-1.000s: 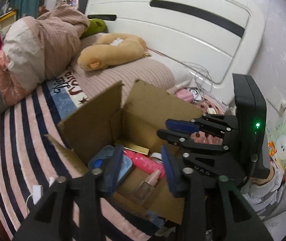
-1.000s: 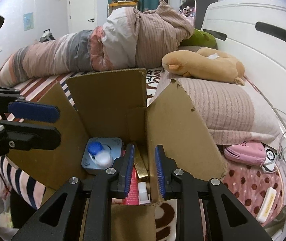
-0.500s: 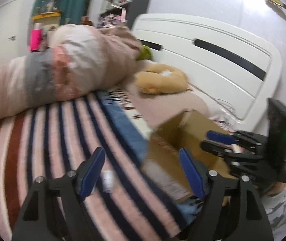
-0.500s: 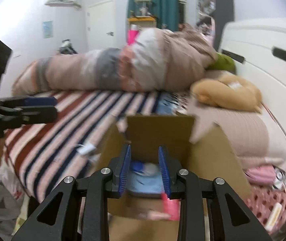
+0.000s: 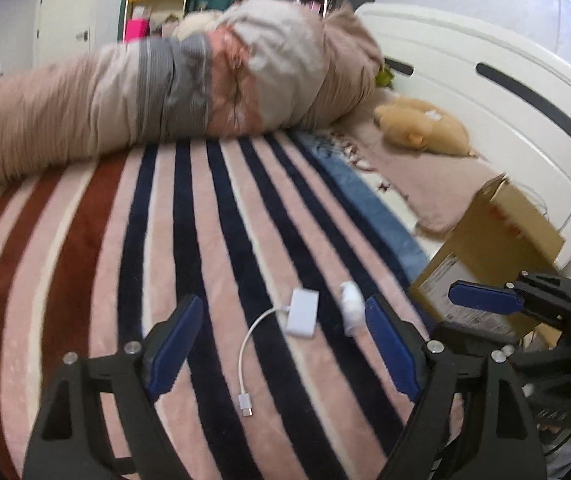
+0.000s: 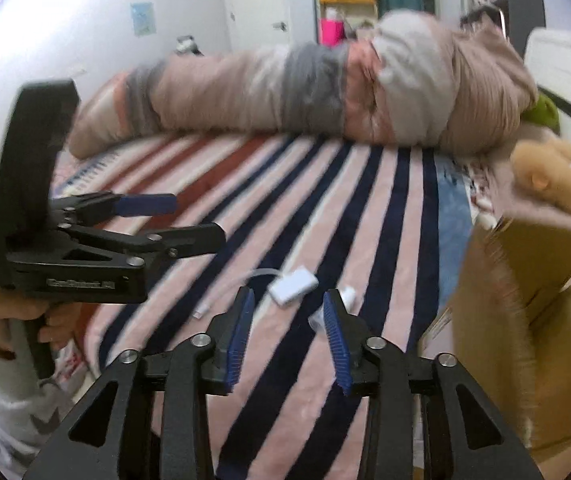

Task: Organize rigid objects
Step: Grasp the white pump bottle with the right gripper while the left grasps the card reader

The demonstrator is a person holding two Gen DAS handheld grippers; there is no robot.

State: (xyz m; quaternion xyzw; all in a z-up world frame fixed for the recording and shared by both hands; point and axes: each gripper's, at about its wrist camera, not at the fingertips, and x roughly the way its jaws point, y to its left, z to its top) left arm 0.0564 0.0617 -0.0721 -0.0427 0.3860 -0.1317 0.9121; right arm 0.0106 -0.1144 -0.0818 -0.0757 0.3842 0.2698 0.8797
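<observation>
We hold the left gripper with its two blue-padded fingers spread wide and nothing between them; it hangs above the bed, and between its fingers we see the small white rectangular adapter with a thin white cable lying flat on the pink plush blanket with dark blue and brick-red stripes; the cable curves toward us and ends in a small metal plug; just beside the adapter, on its right, lies a small white rounded object, too blurred to name.

The right gripper is also parted, less widely, and it holds nothing; beyond its fingertips the same adapter lies on the blanket, and the small white object shows near the right finger.

The right wrist view shows what the left one does not: the whole left gripper from the side, with its black body and our left hand around the handle in a pale sleeve; also something small and transparent near its own right finger, which we cannot identify.

The left wrist view shows only one blue pad of the right gripper, at the right edge.

The open brown cardboard box stands at the right of the adapter, apart from it; in the right wrist view the box is close and large; its inside is not visible in either view.

Behind lie a long rolled pink, grey and beige quilt and a tan plush toy.
</observation>
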